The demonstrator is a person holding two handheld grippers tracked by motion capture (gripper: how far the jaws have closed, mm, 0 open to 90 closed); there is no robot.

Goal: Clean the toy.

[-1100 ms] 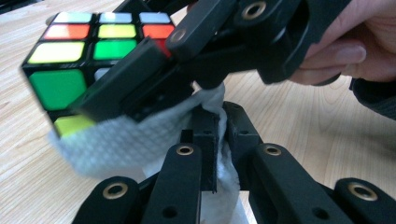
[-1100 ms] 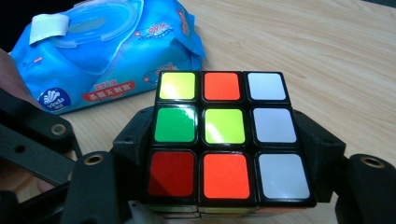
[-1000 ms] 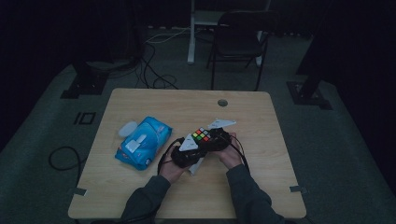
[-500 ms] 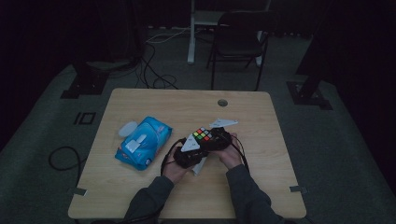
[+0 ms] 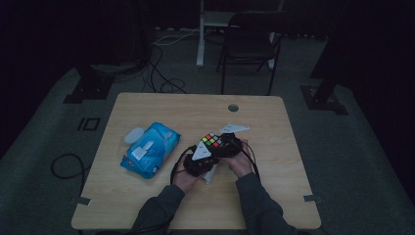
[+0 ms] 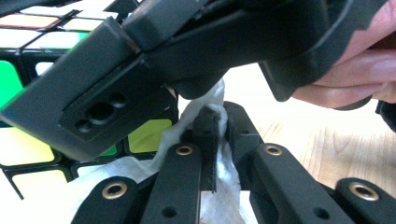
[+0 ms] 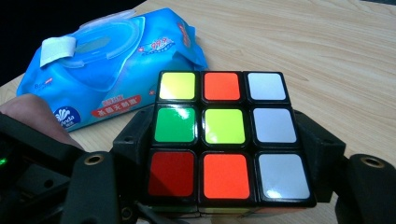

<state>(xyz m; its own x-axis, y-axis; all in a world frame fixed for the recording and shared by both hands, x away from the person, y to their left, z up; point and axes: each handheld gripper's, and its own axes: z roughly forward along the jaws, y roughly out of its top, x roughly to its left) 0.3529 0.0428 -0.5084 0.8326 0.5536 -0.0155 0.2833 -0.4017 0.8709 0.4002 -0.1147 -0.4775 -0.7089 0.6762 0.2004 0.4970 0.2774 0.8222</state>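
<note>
- While both hands meet near the middle of the wooden bench (image 5: 274,196), the right tool (image 7: 224,186) is clamped on a puzzle cube (image 7: 223,140), one black jaw pressing each side of it.
- Seen from the right gripper view, the cube's upper face shows a yellow, orange and white row, then green, yellow-green and white, then red, orange and white.
- In the left gripper view, the left tool (image 6: 212,140) has its jaws together on a white wipe (image 6: 205,105), which bunches up between the pads and spills below them.
- That wipe lies against the cube (image 6: 28,149), just under the right tool's body.
- From the high view, the cube (image 5: 211,141) sits between the two hands, above the bench.
- A blue wipes pack (image 5: 149,149) lies on the bench to the left, near the left hand (image 5: 186,178) but apart from it.
</note>
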